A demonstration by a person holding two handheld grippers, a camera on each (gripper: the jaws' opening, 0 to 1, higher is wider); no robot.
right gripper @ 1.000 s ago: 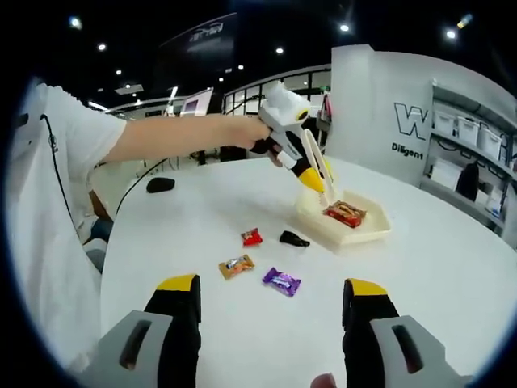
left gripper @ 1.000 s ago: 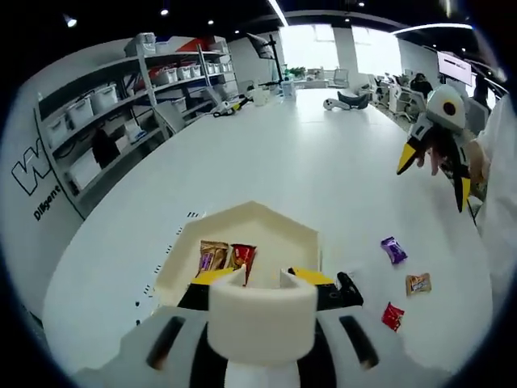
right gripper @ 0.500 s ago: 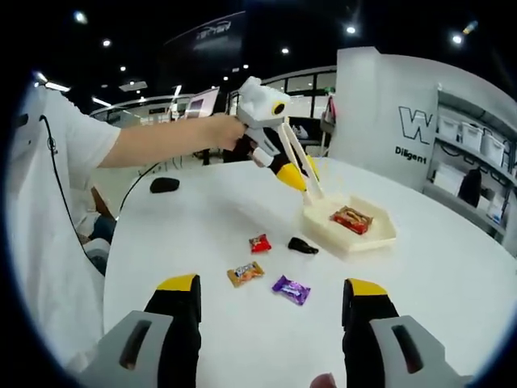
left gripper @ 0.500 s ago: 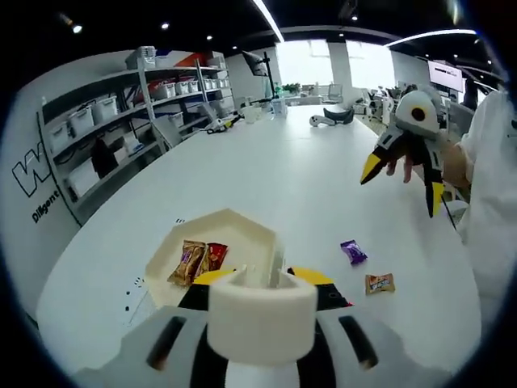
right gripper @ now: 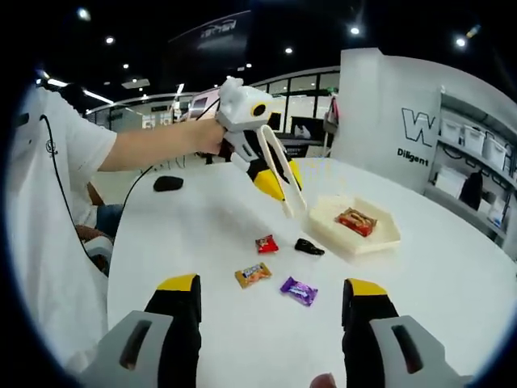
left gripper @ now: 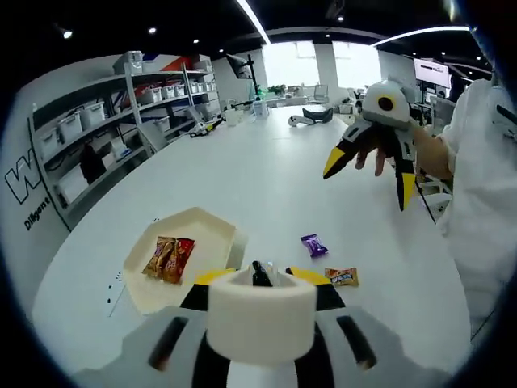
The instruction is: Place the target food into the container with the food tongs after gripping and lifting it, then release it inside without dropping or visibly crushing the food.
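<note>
White table (right gripper: 485, 307), red candy (right gripper: 266, 243)

container (right gripper: 359, 234) top open | tongs (right gripper: 284, 182) above candies (right gripper: 277, 271) | table (right gripper: 452, 299) bare nearby

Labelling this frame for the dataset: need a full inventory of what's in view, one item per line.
container: 1, cream, hexagonal, on the white table, right of the loose candies
wrapped snacks in container: 2, red and brown-gold, lying side by side
red candy: 1, on table
orange candy: 1, on table, nearest the person
purple candy: 1, on table
black item: 1, on table beside the container
black object: 1, far edge of table
shelving with bins: white, along the wall
tongs: 1 pair, cream, held in the left gripper, tips above the table, empty
right gripper: yellow-tipped, open, empty
</note>
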